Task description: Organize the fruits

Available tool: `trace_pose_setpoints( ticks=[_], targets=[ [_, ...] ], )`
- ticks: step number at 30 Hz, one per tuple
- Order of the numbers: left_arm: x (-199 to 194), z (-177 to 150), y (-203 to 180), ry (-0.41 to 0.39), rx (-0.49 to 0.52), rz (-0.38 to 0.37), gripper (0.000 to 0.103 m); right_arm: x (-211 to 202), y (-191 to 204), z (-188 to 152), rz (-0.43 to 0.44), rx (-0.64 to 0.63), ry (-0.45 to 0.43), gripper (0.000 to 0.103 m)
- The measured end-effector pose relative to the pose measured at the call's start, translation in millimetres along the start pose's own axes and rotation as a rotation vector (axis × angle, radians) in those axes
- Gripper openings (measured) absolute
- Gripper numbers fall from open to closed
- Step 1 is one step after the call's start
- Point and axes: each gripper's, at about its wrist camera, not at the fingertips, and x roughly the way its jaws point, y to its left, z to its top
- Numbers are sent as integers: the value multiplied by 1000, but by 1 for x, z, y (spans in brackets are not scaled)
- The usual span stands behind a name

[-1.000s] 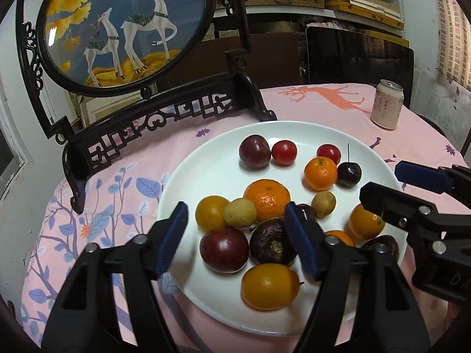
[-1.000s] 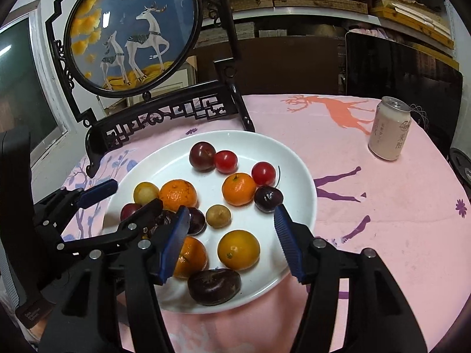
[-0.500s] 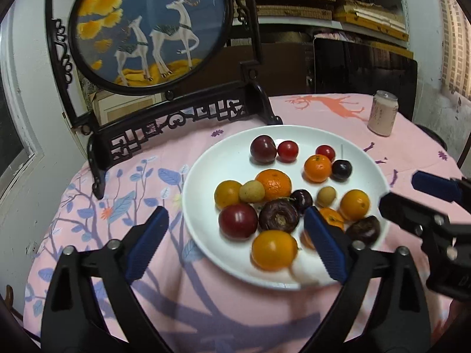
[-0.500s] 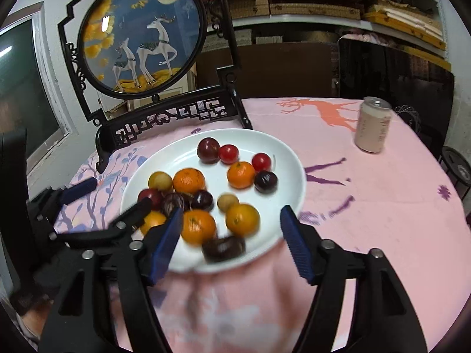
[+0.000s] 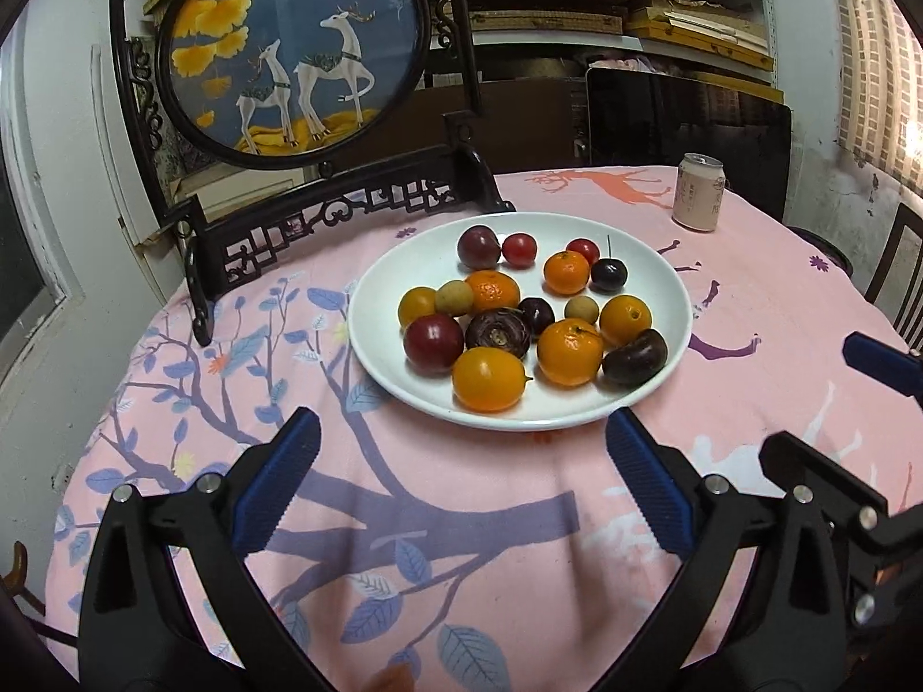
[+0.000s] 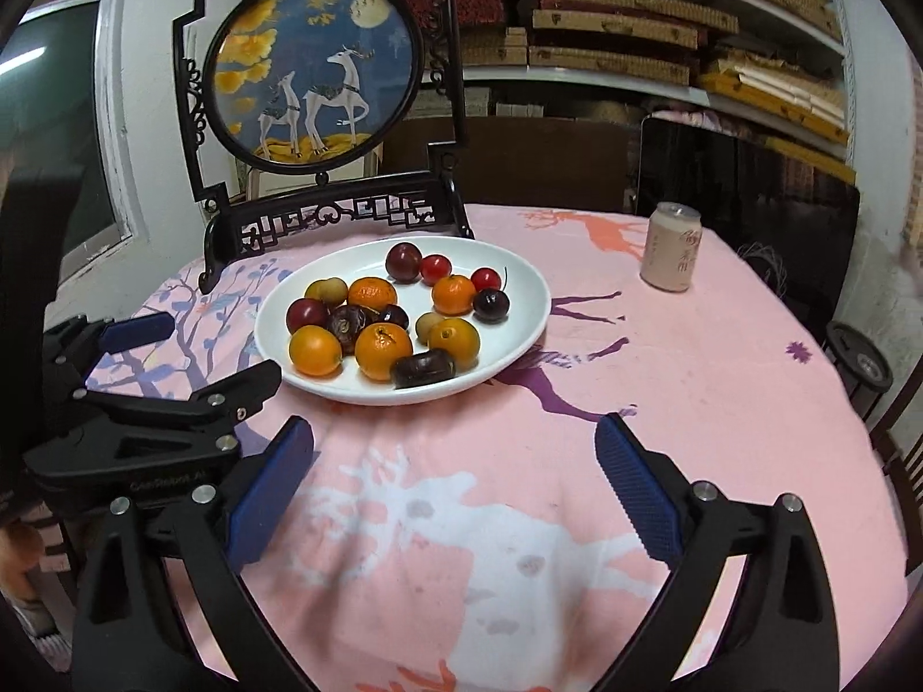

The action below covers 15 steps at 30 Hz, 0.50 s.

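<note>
Both grippers have been drawn back from the plate (image 5: 369, 346) since the earlier frames, so that the left gripper (image 5: 461, 484) and the right gripper (image 6: 456, 484) are now held over bare pink cloth (image 6: 519, 519) short of the near rim, and the jaws of each are opening wide with nothing between them. Beyond them the fruits (image 5: 519, 317) are all seen gathered on the plate, none left on the cloth, while a can (image 6: 672, 254) and a deer screen (image 6: 314, 98) are left standing farther back. From this the task is judged done or nearly so.
</note>
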Motion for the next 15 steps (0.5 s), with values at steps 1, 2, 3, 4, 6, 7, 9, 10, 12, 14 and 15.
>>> trace_pose_setpoints(
  ticks=[1, 2, 3, 4, 6, 7, 9, 10, 12, 14, 15],
  targets=[
    [-1, 0, -1, 0, 2, -3, 101, -1, 0, 0, -3, 0, -3, 98],
    [-1, 0, -1, 0, 5, -8, 101, -3, -2, -1, -6, 5, -7, 98],
    [-2, 0, -2, 0, 7, -9, 101, -3, -3, 0, -5, 10, -7, 99],
    [-2, 0, -3, 3, 7, -8, 101, -3, -4, 0, -4, 15, -4, 99],
    [-2, 1, -3, 9, 6, -8, 101, -2, -6, 0, -2, 24, 1, 99],
    [-3, 1, -3, 12, 1, -9, 101, -3, -6, 0, -2, 25, 1, 99],
    [-3, 2, -1, 15, -10, -13, 101, -4, -6, 0, -3, 21, -1, 99],
    [-3, 2, 1, 17, -16, -18, 101, -4, -6, 0, -4, 21, -2, 99],
    [-3, 2, 3, 17, -28, -32, 101, -4, -5, 0, -6, 18, 0, 99],
    [-5, 2, 5, 10, -39, -51, 101, -3, -5, 0, -9, 19, 4, 99],
    [-6, 2, 5, 5, -41, -54, 101, -2, -5, 0, -11, 19, 6, 99]
  ],
)
